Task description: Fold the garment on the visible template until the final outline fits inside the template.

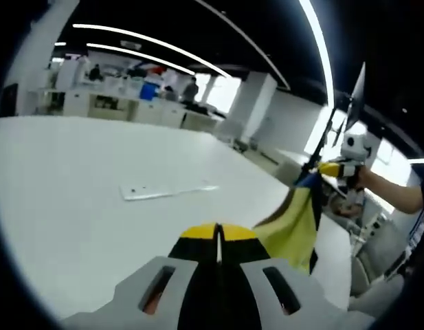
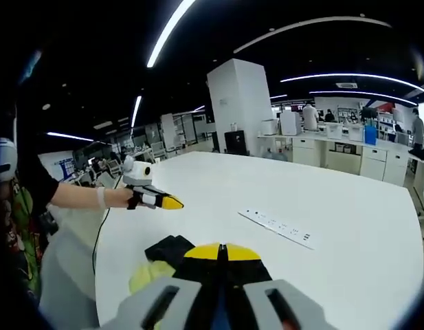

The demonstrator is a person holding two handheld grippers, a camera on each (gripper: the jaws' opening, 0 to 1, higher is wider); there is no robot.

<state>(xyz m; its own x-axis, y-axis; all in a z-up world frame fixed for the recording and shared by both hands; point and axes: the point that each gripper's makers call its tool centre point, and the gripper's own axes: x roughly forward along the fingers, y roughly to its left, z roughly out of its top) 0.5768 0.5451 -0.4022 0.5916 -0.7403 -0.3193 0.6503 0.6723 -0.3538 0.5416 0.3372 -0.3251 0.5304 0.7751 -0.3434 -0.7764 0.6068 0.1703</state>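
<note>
Mia: What does the right gripper [image 1: 330, 168] have?

Tom: It has the garment [image 1: 294, 230]. The jaws are pinched tight on one top bit of it. The cloth is yellow and black with some blue, and it hangs down in the air in a loose bunch.

Mia: Where is that?

Tom: Up over the near edge of the white table [image 1: 74, 179], close to where the person stands. In the right gripper view, the cloth droops just under that gripper's own jaws, by the table's edge.

Mia: And the left gripper [image 1: 218, 234]?

Tom: Its yellow tips are pressed together, with just a thin line between them. It looks like it holds nothing. In the right gripper view it floats over the table, away from the cloth.

Mia: What else is on the table?

Tom: A flat white power strip [image 1: 167, 191], out in the middle, well apart from the garment.

Mia: So which step is this?

Tom: It looks like the start. The garment is picked up by one bit and no fold is made yet.

Mia: What comes next?

Tom: The left gripper most likely needs to open and grab another corner of the cloth. Then both grippers can pull it wide and lay it down flat. It should be a slow, soft move, since the cloth is floppy and may bunch up.
</note>
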